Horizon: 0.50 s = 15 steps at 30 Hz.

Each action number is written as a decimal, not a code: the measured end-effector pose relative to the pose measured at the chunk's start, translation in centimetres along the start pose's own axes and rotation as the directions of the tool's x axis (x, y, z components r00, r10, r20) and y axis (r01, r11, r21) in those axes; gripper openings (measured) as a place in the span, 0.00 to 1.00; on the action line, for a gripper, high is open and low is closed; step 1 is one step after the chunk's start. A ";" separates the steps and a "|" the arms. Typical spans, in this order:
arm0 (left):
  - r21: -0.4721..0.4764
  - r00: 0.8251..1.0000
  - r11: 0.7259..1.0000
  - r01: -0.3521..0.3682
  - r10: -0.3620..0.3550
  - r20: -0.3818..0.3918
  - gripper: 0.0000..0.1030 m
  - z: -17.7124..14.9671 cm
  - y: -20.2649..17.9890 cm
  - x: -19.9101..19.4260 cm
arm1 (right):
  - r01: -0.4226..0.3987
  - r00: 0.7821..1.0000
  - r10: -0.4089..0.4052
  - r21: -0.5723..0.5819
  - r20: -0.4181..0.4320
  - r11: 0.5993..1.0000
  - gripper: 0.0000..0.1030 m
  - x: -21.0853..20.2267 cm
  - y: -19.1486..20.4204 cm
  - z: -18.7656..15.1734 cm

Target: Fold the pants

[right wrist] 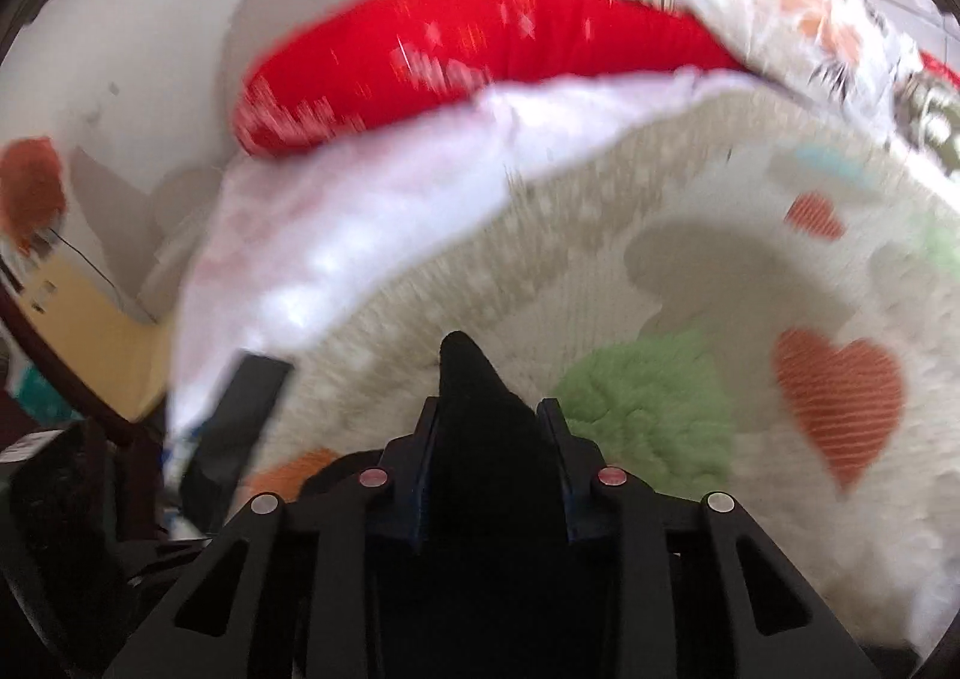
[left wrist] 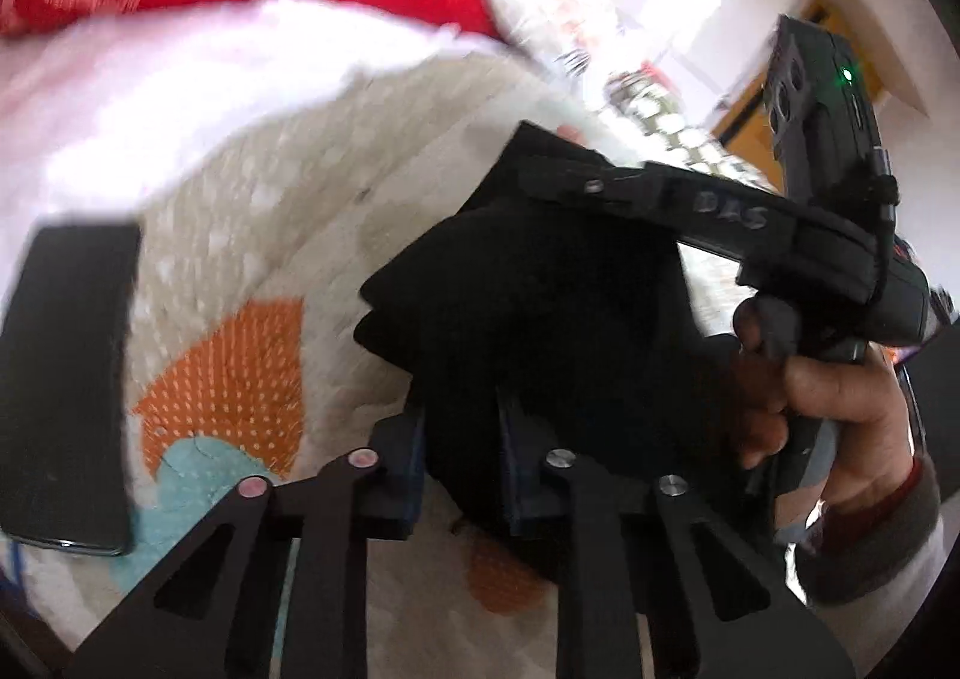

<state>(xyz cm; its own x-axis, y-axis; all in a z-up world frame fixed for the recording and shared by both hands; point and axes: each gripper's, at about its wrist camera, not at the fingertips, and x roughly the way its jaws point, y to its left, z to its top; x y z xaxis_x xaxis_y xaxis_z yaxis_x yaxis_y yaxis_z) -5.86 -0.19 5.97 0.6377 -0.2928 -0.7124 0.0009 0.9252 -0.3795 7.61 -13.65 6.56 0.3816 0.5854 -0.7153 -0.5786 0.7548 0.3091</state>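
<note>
The black pants (left wrist: pixel 540 307) are bunched and lifted above a cream blanket (left wrist: pixel 252 235) with orange and teal patterns. My left gripper (left wrist: pixel 462 427) is shut on the pants' near edge. My right gripper shows in the left wrist view (left wrist: pixel 690 199) at the right, held by a hand, its jaws hidden behind the cloth. In the right wrist view my right gripper (right wrist: pixel 489 427) is shut on a fold of the pants (right wrist: pixel 474 409), whose black tip sticks up between the fingers.
A black phone (left wrist: pixel 66 385) lies on the blanket at the left; it also shows in the right wrist view (right wrist: pixel 234 427). A red pillow (right wrist: pixel 480 43) and a white cloth (right wrist: pixel 360 187) lie at the far side. A patterned blanket (right wrist: pixel 840 37) is bunched at the right.
</note>
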 end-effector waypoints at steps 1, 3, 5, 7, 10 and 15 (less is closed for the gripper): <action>0.030 0.999 0.999 0.012 -0.013 0.030 0.16 0.0 -1.0 -1.2 | -0.027 0.998 0.027 0.004 0.052 1.000 0.28 -2.8 0.0 0.0; 0.112 0.994 0.993 0.046 -0.057 0.091 0.16 -0.2 -4.0 -4.2 | -0.054 0.990 0.053 0.008 0.132 0.998 0.28 -7.0 -0.3 -0.3; 0.187 0.987 0.979 0.079 -0.104 0.125 0.16 -0.8 -6.7 -6.2 | -0.079 0.974 0.073 0.024 0.213 0.997 0.27 -11.7 -1.0 -1.4; 0.272 0.979 0.954 0.126 -0.164 0.123 0.16 -2.2 -10.0 -7.7 | -0.101 0.950 0.083 0.045 0.300 0.994 0.25 -16.4 -2.3 -3.5; 0.407 0.973 0.893 0.192 -0.227 0.039 0.16 -5.4 -15.2 -6.8 | -0.023 0.935 -0.024 0.127 0.355 0.992 0.25 -21.8 -5.1 -8.5; 0.536 0.959 0.796 0.281 -0.203 -0.200 0.16 -11.9 -21.6 0.0 | 0.180 0.928 -0.287 0.387 0.239 0.904 0.31 -25.5 -10.2 -17.9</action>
<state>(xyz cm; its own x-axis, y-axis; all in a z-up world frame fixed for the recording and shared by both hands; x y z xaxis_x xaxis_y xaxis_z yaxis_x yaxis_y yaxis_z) -15.01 -23.03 7.10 0.4573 -0.5171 -0.7235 0.5925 0.7838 -0.1857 -9.10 -41.59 10.38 0.6924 0.3973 -0.6023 -0.1757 0.9025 0.3932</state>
